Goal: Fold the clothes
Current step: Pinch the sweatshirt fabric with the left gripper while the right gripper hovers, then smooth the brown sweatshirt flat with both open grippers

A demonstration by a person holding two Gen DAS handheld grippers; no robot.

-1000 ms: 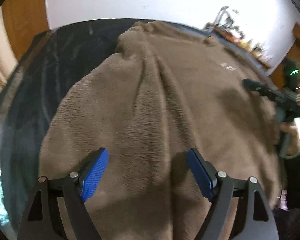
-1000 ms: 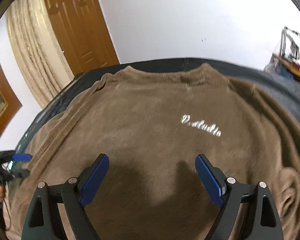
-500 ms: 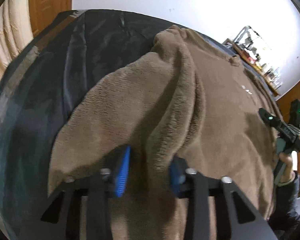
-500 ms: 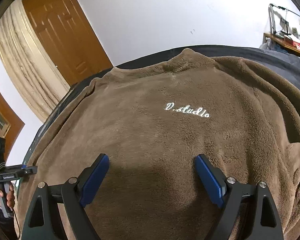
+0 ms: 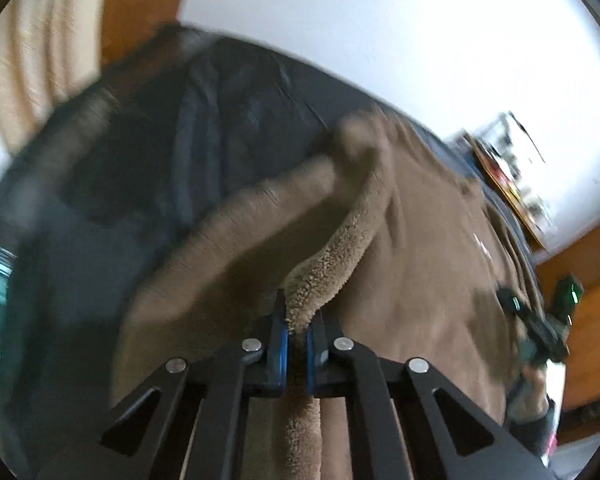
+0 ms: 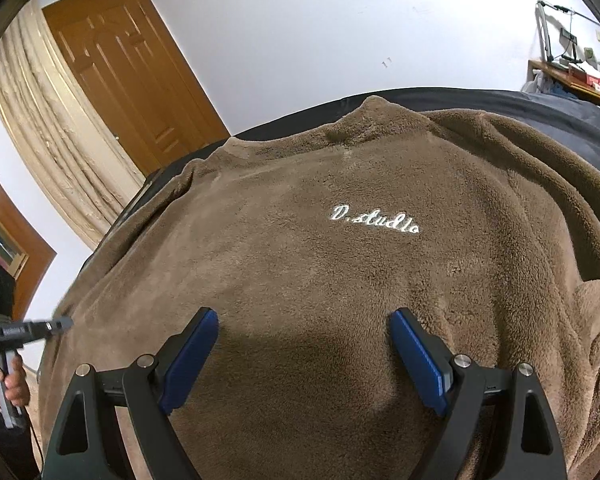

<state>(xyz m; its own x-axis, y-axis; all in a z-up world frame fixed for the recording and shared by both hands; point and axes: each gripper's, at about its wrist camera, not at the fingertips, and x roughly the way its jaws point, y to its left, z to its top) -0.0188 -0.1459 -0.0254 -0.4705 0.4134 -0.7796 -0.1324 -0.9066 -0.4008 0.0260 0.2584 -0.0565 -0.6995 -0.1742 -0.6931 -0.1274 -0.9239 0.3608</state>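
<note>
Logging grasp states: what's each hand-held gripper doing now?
Left hand-held gripper: shut on sweater fold.
Right hand-held gripper: open, holding nothing.

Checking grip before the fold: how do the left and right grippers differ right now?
The left gripper is shut, its blue pads pinching a ridge of the brown fleece sweater; the right gripper stands wide open with nothing pinched. The left one has lifted a fold of fabric off the dark bedcover; under the right one the sweater lies flat. Both share black frames, blue pads and a downward tilt.
</note>
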